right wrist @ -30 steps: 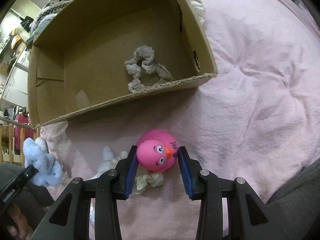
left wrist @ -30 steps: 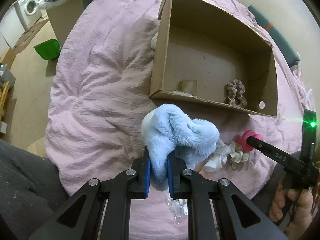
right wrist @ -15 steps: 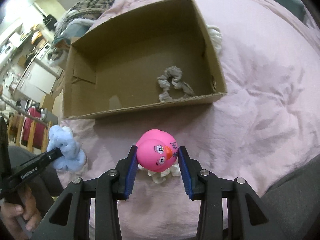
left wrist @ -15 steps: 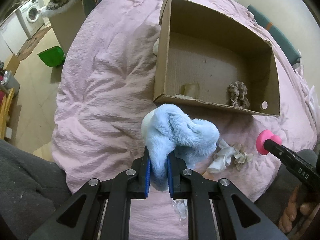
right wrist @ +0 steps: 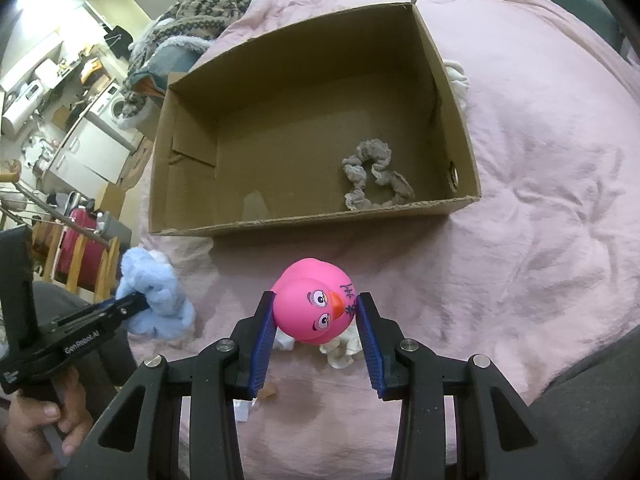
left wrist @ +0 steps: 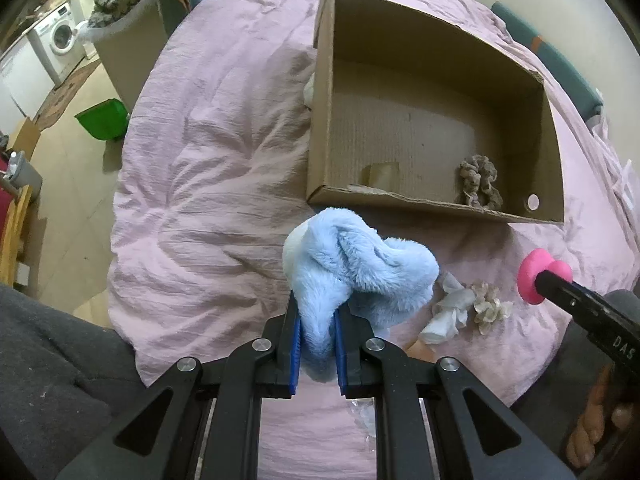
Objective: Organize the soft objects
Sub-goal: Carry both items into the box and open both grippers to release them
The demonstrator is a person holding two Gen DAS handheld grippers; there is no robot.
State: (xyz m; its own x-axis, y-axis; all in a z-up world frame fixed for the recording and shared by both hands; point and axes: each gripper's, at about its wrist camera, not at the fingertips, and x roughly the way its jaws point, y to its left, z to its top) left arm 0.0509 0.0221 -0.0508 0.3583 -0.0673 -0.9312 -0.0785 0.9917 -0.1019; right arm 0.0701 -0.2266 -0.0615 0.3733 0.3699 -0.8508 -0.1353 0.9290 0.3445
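My left gripper is shut on a fluffy light-blue plush, held above the pink bedspread just in front of the open cardboard box. It also shows in the right wrist view. My right gripper is shut on a pink rubber duck, held above the bed in front of the box; the duck also shows in the left wrist view. A grey-brown scrunchie lies inside the box, near its right front corner.
White and beige soft bits lie on the pink bedspread between the grippers. A white cloth lies behind the box's right wall. A green bin stands on the floor left of the bed.
Both grippers have lifted away from the bed, so the box looks farther off. The duck has risen off the bedspread. The plush stays gripped.
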